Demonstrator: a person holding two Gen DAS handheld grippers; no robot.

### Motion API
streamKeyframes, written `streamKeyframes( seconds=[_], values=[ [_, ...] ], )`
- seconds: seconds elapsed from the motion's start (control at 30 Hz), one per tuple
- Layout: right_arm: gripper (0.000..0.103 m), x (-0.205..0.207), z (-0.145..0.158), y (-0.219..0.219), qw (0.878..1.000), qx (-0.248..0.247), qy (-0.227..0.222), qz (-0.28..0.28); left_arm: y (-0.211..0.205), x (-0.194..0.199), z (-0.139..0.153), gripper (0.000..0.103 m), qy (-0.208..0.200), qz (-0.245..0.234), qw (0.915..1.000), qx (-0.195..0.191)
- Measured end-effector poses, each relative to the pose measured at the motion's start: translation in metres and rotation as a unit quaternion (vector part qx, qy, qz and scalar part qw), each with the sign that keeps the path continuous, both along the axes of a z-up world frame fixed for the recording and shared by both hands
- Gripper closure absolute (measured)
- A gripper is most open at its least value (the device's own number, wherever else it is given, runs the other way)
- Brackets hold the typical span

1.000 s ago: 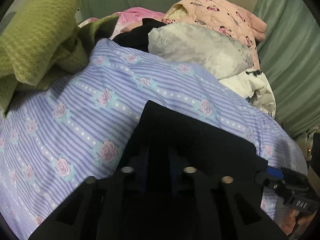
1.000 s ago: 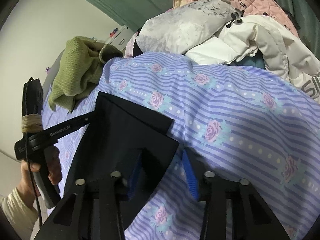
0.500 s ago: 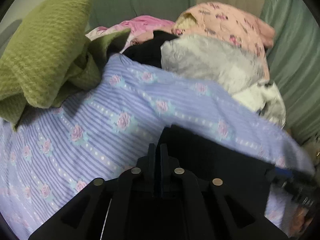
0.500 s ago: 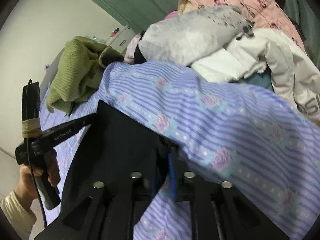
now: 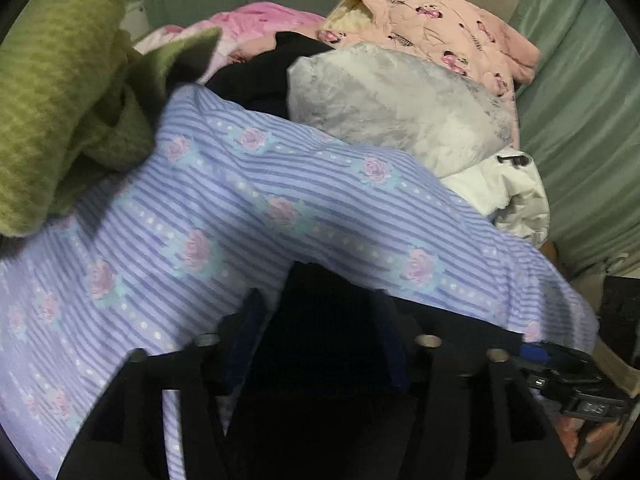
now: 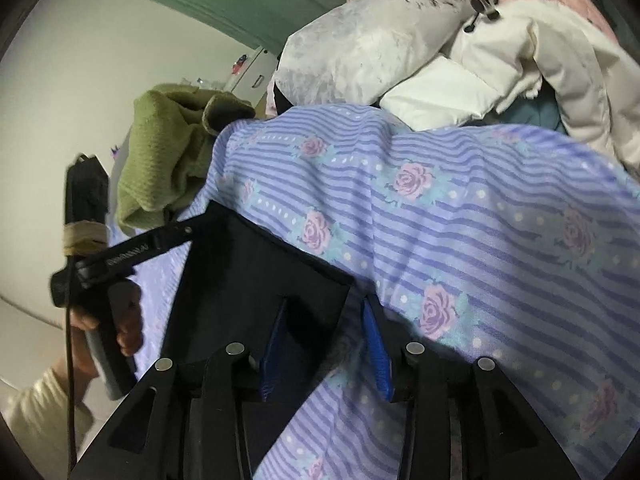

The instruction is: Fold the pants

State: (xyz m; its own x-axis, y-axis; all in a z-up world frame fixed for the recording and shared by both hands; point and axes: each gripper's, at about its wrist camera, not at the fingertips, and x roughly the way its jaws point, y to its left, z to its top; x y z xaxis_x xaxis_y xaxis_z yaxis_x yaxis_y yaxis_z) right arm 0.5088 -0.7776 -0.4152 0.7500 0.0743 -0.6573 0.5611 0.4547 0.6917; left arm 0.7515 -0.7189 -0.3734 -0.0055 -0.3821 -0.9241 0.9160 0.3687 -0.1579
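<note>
Lying flat on the striped bedspread [image 6: 460, 216], black pants [image 6: 248, 272] form a smooth folded slab; both grippers [image 5: 320, 340] [image 6: 324, 344] gape wide.

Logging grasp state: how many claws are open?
2. Left claw straddles the black fabric pants; right claw is at their corner on the striped floral sheet.
</note>
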Motion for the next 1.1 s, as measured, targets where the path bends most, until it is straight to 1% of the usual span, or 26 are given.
streamKeyframes(
  seconds=[0.03, 0.07, 0.13, 0.17, 0.27, 0.3, 0.33, 0.37, 0.4, 0.43, 0.5, 0.53, 0.57, 0.6, 0.7, 0.73, 0.83, 0.87, 0.97, 1.0, 1.03, 1.07, 1.1],
  values=[
    [0.062, 0.001, 0.0, 0.0, 1.0, 0.001, -0.001, 0.001, 0.0, -0.001, 0.0, 0.064, -0.005, -0.001, 1.0, 0.003],
    [0.062, 0.002, -0.001, -0.001, 1.0, 0.001, -0.004, 0.004, 0.0, -0.003, 0.002, 0.069, -0.008, -0.004, 1.0, 0.004],
    [0.062, 0.003, -0.003, -0.002, 1.0, 0.006, -0.012, 0.007, 0.002, 0.0, 0.006, 0.073, -0.007, -0.004, 1.0, 0.003],
    [0.062, 0.004, -0.005, -0.003, 1.0, 0.011, -0.018, 0.007, 0.003, 0.002, 0.007, 0.078, -0.007, 0.001, 1.0, 0.002],
    [0.062, 0.01, -0.008, -0.005, 1.0, 0.014, -0.023, 0.011, 0.003, 0.007, 0.011, 0.08, -0.025, 0.018, 0.9995, 0.005],
    [0.063, 0.011, -0.007, -0.004, 1.0, 0.013, -0.024, 0.013, 0.002, 0.007, 0.012, 0.084, -0.024, 0.021, 0.9995, 0.007],
    [0.065, 0.011, -0.007, -0.005, 1.0, 0.013, -0.023, 0.014, 0.002, 0.007, 0.012, 0.084, -0.022, 0.023, 0.9995, 0.007],
    [0.068, 0.011, -0.007, -0.005, 0.999, 0.014, -0.024, 0.015, 0.002, 0.004, 0.013, 0.087, -0.028, 0.023, 0.9993, 0.008],
    [0.075, 0.008, -0.007, -0.006, 0.999, 0.021, -0.026, 0.014, 0.002, 0.001, 0.015, 0.091, -0.033, 0.02, 0.9992, 0.008],
    [0.086, 0.004, -0.006, -0.008, 0.999, 0.03, -0.025, 0.005, 0.002, -0.001, 0.018, 0.092, -0.036, 0.017, 0.9992, 0.006],
    [0.088, -0.006, 0.003, -0.009, 0.998, 0.043, -0.038, -0.011, 0.005, -0.006, 0.029, 0.092, -0.033, 0.011, 0.9993, -0.01],
    [0.089, -0.009, 0.01, -0.008, 0.998, 0.039, -0.04, -0.015, 0.006, -0.008, 0.034, 0.092, -0.031, 0.007, 0.9994, -0.017],
    [0.089, -0.014, 0.026, -0.001, 0.999, 0.016, -0.044, -0.017, 0.008, -0.01, 0.043, 0.093, -0.03, 0.003, 0.9992, -0.027],
    [0.09, -0.015, 0.042, 0.006, 0.999, -0.009, -0.039, -0.015, 0.011, -0.011, 0.051, 0.093, -0.028, 0.002, 0.999, -0.036],
    [0.09, -0.017, 0.088, 0.027, 0.996, -0.079, -0.037, -0.006, 0.023, -0.012, 0.076, 0.093, -0.017, 0.006, 0.9973, -0.072],
    [0.09, -0.018, 0.101, 0.032, 0.995, -0.095, -0.032, -0.004, 0.027, -0.012, 0.084, 0.093, -0.012, 0.009, 0.9965, -0.082],
    [0.09, -0.021, 0.133, 0.044, 0.992, -0.122, -0.036, 0.0, 0.044, -0.016, 0.118, 0.093, -0.012, 0.01, 0.9929, -0.118],
    [0.09, -0.022, 0.151, 0.052, 0.99, -0.138, -0.038, 0.003, 0.05, -0.018, 0.129, 0.093, -0.016, 0.008, 0.9916, -0.128],
    [0.09, -0.027, 0.194, 0.078, 0.982, -0.186, -0.042, 0.013, 0.071, -0.023, 0.165, 0.093, -0.013, 0.007, 0.9861, -0.165],
    [0.09, -0.028, 0.213, 0.091, 0.978, -0.203, -0.049, 0.021, 0.083, -0.026, 0.18, 0.093, -0.015, 0.006, 0.9829, -0.184],
    [0.09, -0.028, 0.223, 0.102, 0.975, -0.214, -0.053, 0.026, 0.095, -0.028, 0.192, 0.093, -0.017, 0.006, 0.9801, -0.198],
    [0.09, -0.029, 0.245, 0.122, 0.968, -0.241, -0.06, 0.042, 0.11, -0.03, 0.206, 0.093, -0.017, 0.008, 0.9765, -0.214],
    [0.09, -0.03, 0.261, 0.139, 0.961, -0.263, -0.062, 0.057, 0.129, -0.031, 0.221, 0.093, -0.017, 0.011, 0.9722, -0.233]
  ],
)
